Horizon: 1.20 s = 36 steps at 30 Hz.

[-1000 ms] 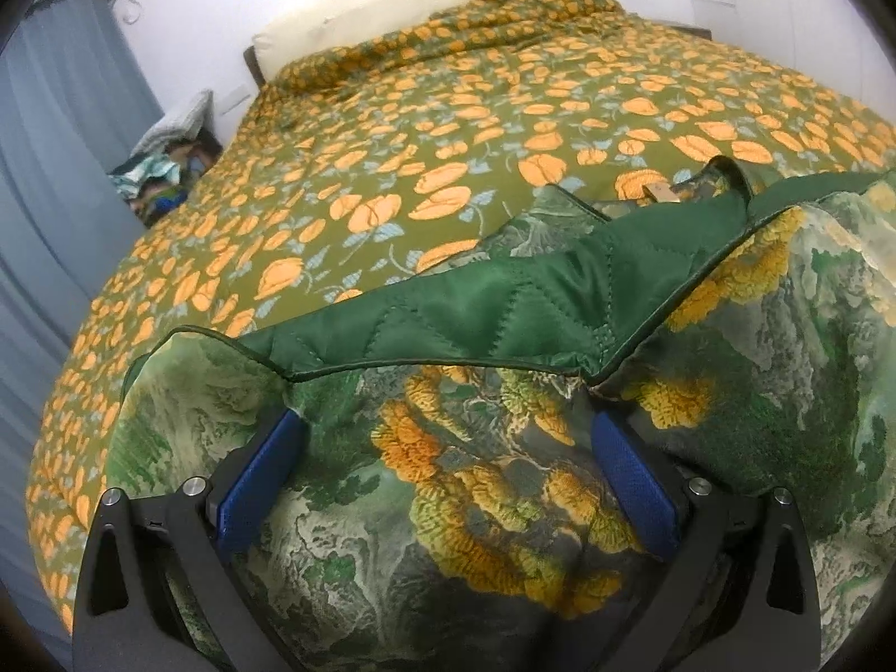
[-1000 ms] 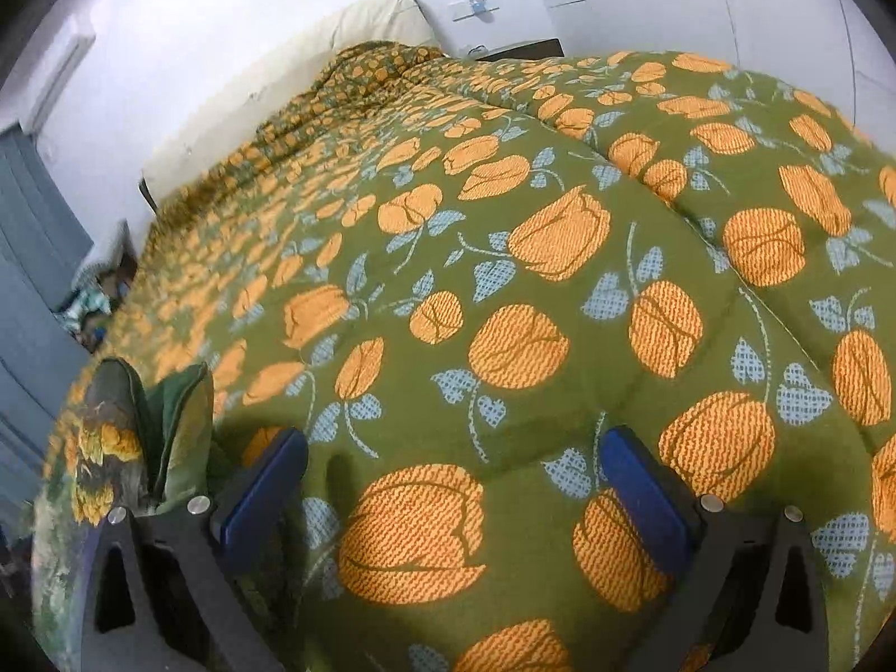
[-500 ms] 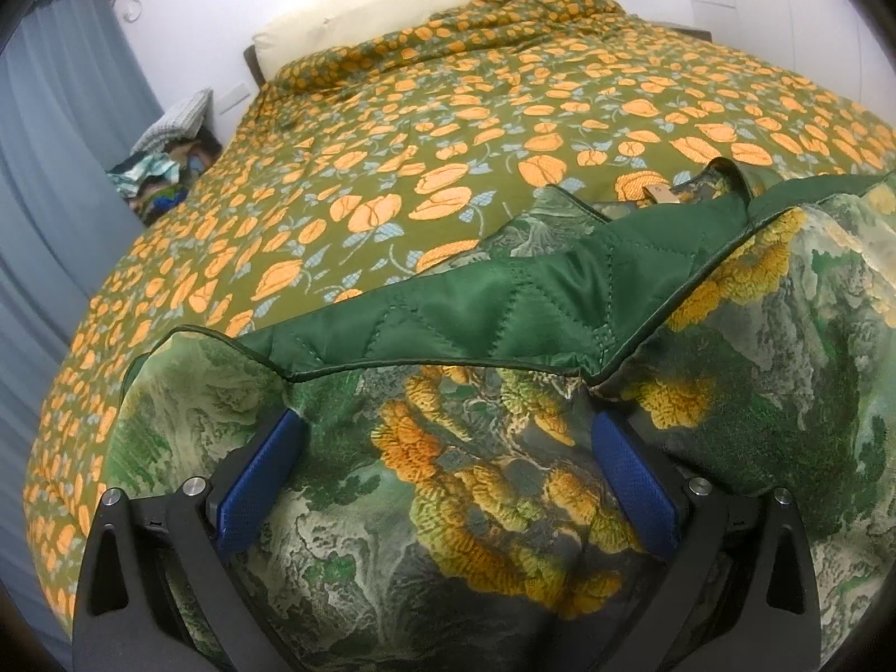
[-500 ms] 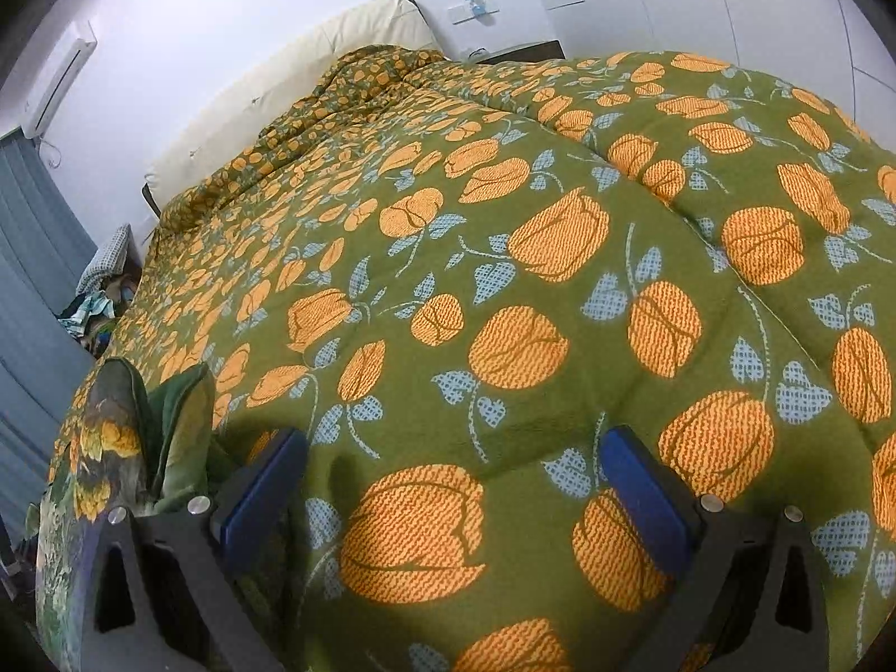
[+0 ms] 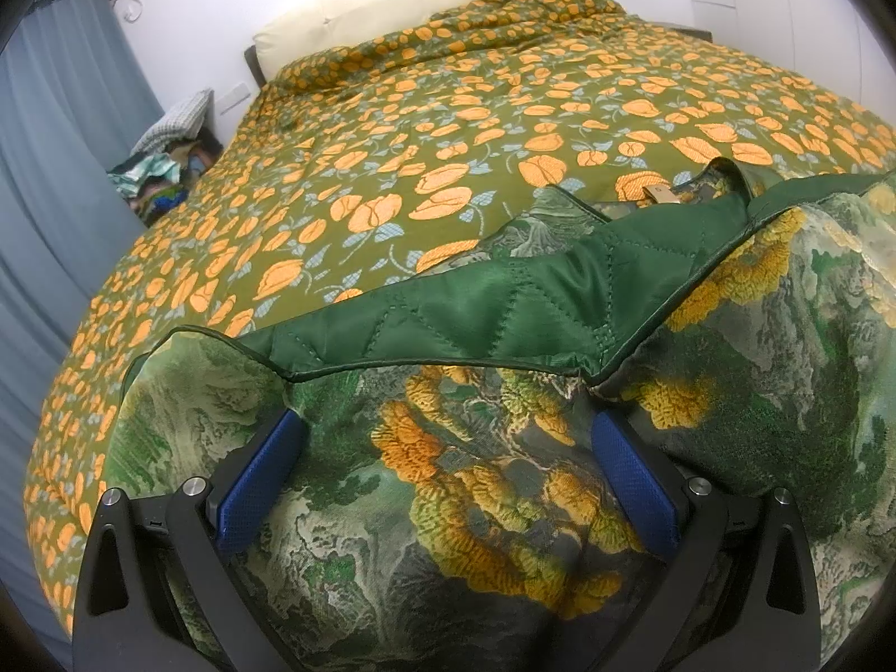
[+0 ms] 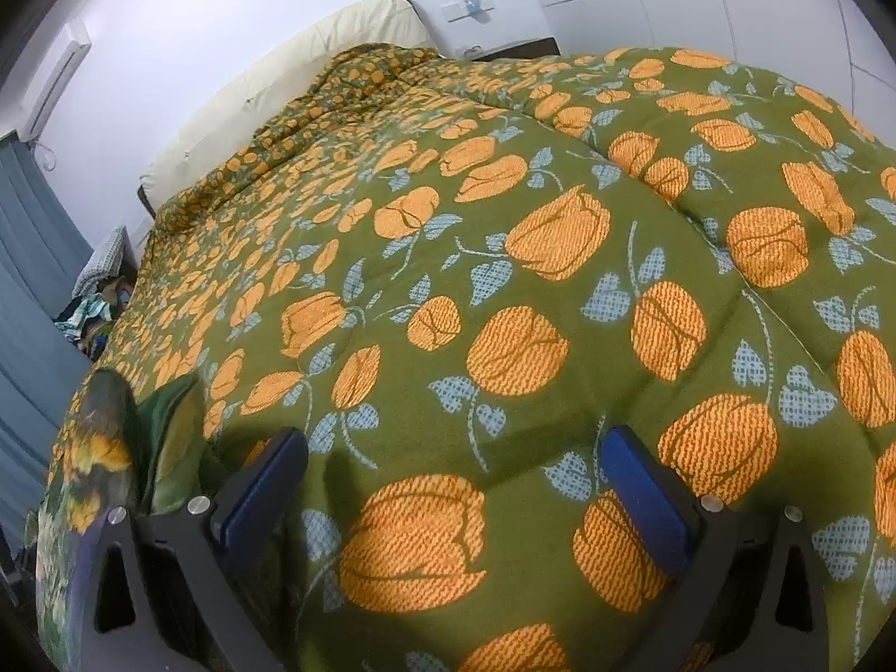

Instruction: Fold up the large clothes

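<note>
**A:** Start closest in. What is the left gripper (image 5: 448, 481) doing?

**B:** Its blue-padded fingers (image 5: 260, 481) stand wide apart, low over the green landscape-print quilted jacket (image 5: 504, 504). The cloth bulges up between them, but nothing is pinched; I judge it is holding nothing.

**A:** And the right gripper (image 6: 453, 498)?

**B:** Equally wide, and empty. It hangs over the olive bedspread with orange tulips (image 6: 504, 291), which fills almost all of its view. The jacket (image 6: 101, 448) only shows as a rumpled edge at its far left, just beside the left finger.

**A:** So where does the garment lie?

**B:** On the near part of the bed, spread under the left gripper, with its plain dark green quilted lining (image 5: 504, 302) turned out along a piped edge just beyond the fingers. A small tan label (image 5: 661, 193) shows farther back by the neck.

**A:** What could go wrong from here?

**B:** The fabric is thick and padded. If the left gripper closes on that bulge, it may catch several layers at once, and the fold would drag crooked. The right gripper sits over bedspread, not jacket, so closing there would pinch the bedding instead. The slick lining could also slip from a shallow bite.

**A:** And beyond?

**B:** The cream padded headboard (image 5: 425, 5) against a white wall, a grey-blue curtain (image 5: 61, 140) at left, and a pile of mixed clothes (image 5: 162, 179) beside the bed.
</note>
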{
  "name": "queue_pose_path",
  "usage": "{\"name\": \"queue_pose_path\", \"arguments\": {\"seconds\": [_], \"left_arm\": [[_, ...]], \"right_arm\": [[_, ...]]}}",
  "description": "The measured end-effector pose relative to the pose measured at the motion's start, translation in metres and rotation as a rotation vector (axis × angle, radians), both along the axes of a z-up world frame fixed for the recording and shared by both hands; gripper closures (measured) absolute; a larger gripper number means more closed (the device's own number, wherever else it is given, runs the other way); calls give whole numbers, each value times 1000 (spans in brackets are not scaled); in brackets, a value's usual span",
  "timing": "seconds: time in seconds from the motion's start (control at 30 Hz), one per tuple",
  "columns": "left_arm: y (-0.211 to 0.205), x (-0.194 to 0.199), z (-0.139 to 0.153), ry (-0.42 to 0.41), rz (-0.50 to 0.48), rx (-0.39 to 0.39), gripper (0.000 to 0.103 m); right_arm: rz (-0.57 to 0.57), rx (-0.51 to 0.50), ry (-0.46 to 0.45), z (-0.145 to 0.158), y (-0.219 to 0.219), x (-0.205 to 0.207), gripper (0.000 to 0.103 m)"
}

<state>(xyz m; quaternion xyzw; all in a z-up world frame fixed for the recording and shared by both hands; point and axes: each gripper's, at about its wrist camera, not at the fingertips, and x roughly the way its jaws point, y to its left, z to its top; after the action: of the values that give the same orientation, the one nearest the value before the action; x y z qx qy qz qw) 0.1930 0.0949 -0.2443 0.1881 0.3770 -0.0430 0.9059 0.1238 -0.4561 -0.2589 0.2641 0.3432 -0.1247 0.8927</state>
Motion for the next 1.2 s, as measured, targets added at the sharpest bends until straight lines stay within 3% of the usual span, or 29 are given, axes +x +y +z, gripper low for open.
{"name": "queue_pose_path", "arguments": {"seconds": [0.23,0.37,0.43,0.53,0.6,0.67,0.73,0.83,0.9,1.0,1.07,1.13,1.2], "left_arm": [[0,10,-4,40,-1,-19,0],[4,10,11,135,-7,-46,1],[16,-5,42,155,0,-159,2],[26,-43,88,155,-34,-382,1],[13,-72,107,190,-127,-513,0],[-13,-93,106,235,-225,-545,0],[-49,-108,85,261,-298,-491,0],[-99,-102,14,402,-344,-328,0],[-109,-102,-5,370,-372,-275,0],[-102,-104,18,362,-361,-346,1],[-91,-110,45,340,-367,-464,1],[-94,-120,62,313,-437,-557,0],[-115,-123,59,315,-519,-533,0]], "right_arm": [[157,35,109,23,4,-7,0],[205,-152,26,84,37,-61,0],[233,-202,-1,108,57,-87,0],[240,-121,-21,124,76,-125,0],[281,5,-47,118,84,-142,0],[299,121,-69,103,89,-151,0],[266,147,-37,88,92,-151,0],[254,195,24,73,99,-142,0],[254,196,33,70,102,-141,0],[258,204,50,68,101,-143,0],[274,225,35,67,97,-145,0],[267,261,25,60,90,-145,0],[248,347,18,48,81,-139,0]]}}
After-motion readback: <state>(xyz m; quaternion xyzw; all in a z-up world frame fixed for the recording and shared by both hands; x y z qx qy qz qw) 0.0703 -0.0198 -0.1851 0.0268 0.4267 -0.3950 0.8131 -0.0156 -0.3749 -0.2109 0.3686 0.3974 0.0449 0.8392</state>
